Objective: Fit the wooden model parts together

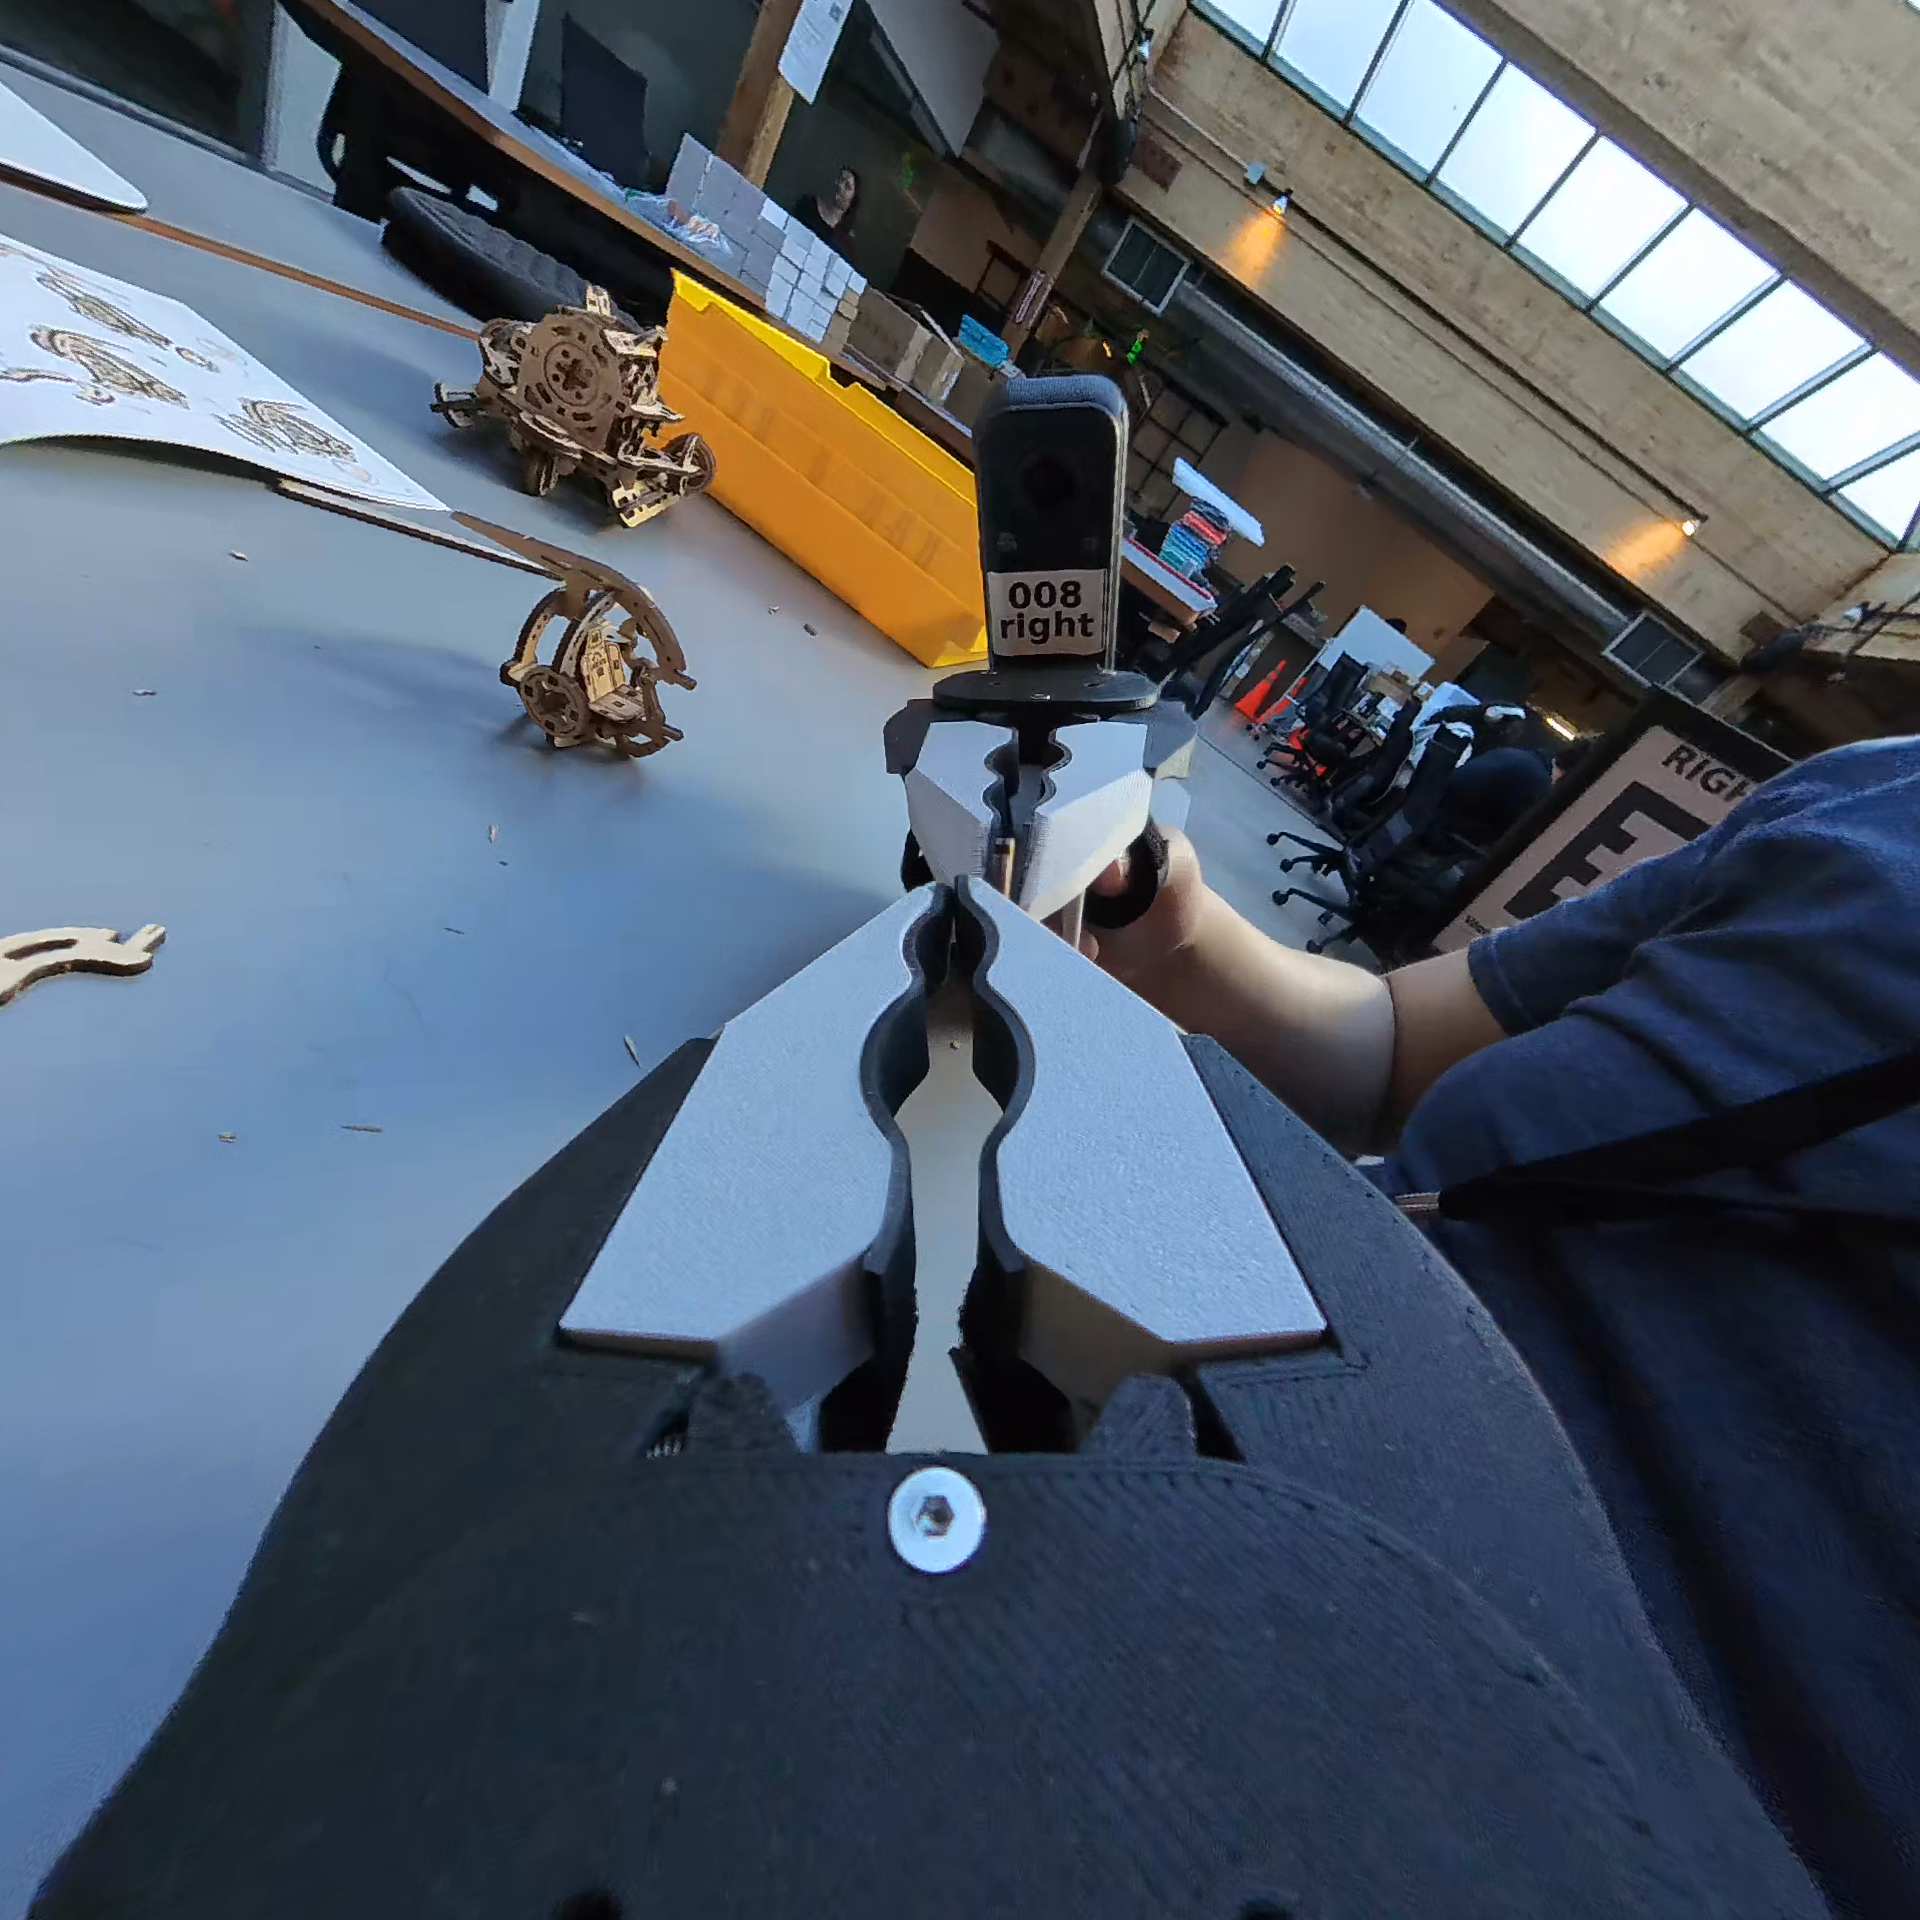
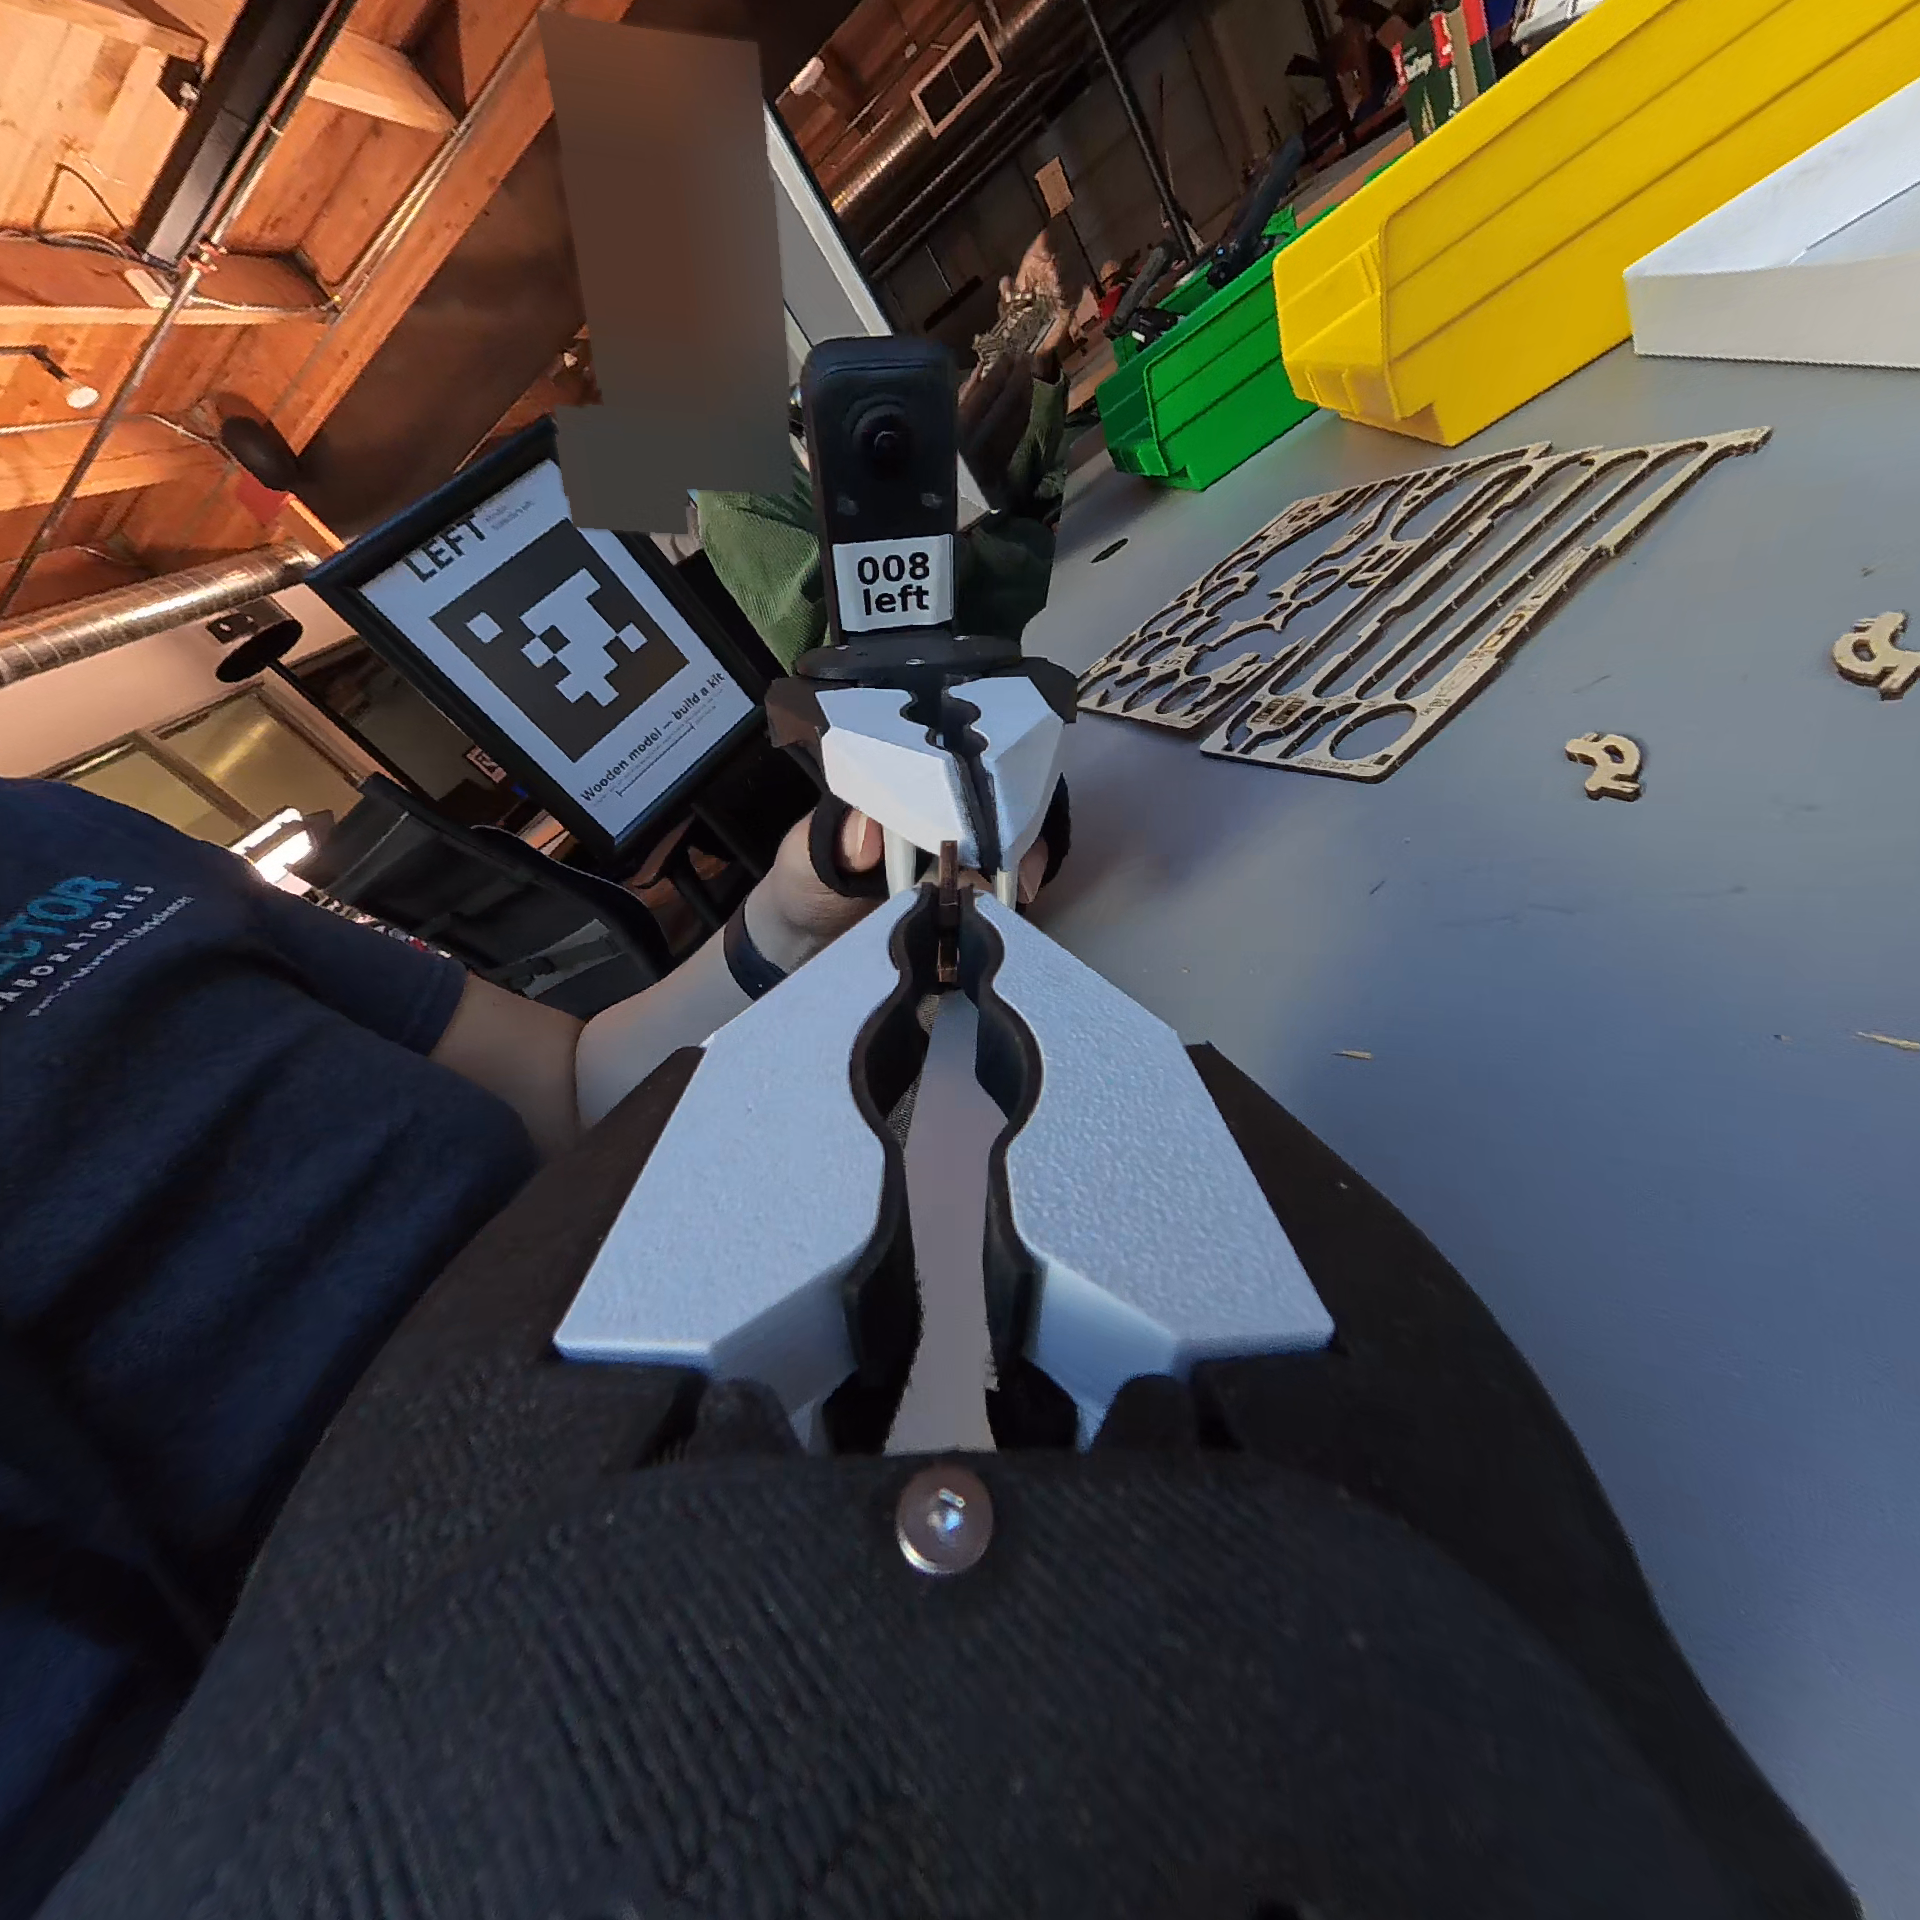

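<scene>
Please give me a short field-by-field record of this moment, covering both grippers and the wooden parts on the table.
left gripper: shut; whether it holds anything cannot be told
right gripper: shut on small wooden piece, edge-on at the tips
gripper relation: facing each other tip to tip above the grey table
assembled wooden models: larger one near the yellow bin, smaller one closer
punched-out wooden sheets: flat on the table
loose wooden pieces: lying beside the sheets

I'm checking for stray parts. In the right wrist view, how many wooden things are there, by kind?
Flat laser-cut wooden sheets with parts punched out, on the grey table: 2
Small pale loose wooden pieces on the table: 2
Small dark wooden piece clamped in the right gripper: 1
Total: 5
</scene>
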A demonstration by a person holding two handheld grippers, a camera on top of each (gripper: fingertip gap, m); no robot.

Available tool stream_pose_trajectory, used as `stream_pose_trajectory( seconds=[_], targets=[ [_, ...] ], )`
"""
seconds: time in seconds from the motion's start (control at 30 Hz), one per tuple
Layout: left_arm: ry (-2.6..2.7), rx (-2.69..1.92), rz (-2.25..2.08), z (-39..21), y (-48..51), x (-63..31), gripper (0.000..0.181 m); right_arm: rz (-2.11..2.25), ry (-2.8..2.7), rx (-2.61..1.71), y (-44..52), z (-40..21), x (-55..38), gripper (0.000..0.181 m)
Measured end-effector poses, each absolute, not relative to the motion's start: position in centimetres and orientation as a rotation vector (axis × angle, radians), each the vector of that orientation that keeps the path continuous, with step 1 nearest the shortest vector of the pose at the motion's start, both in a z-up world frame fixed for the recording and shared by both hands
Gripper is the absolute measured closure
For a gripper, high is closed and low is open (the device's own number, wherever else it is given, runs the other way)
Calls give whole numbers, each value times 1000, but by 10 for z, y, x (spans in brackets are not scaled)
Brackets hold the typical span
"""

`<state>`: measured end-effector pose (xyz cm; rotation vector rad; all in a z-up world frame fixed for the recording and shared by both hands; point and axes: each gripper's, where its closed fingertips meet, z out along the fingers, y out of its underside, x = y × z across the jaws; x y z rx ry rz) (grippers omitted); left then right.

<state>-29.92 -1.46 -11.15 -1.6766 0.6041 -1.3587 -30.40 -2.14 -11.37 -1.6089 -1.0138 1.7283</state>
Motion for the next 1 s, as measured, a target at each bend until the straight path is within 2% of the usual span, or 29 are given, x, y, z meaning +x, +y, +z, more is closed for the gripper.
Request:
stream_pose_trajectory(
  seconds=[0.17,0.4,1.0],
  targets=[
    [586,-1659,-1377,-108,-17,-303,169,1768,-954,-1605,-18,-111,-300,181],
    [646,-1695,-1340,-114,-24,-297,179,1788,-980,-1626,-22,-115,-305,181],
    [614,-1707,-1403,-115,-21,-299,180,1807,-958,-1642,-19,-116,-305,181]
  ],
)
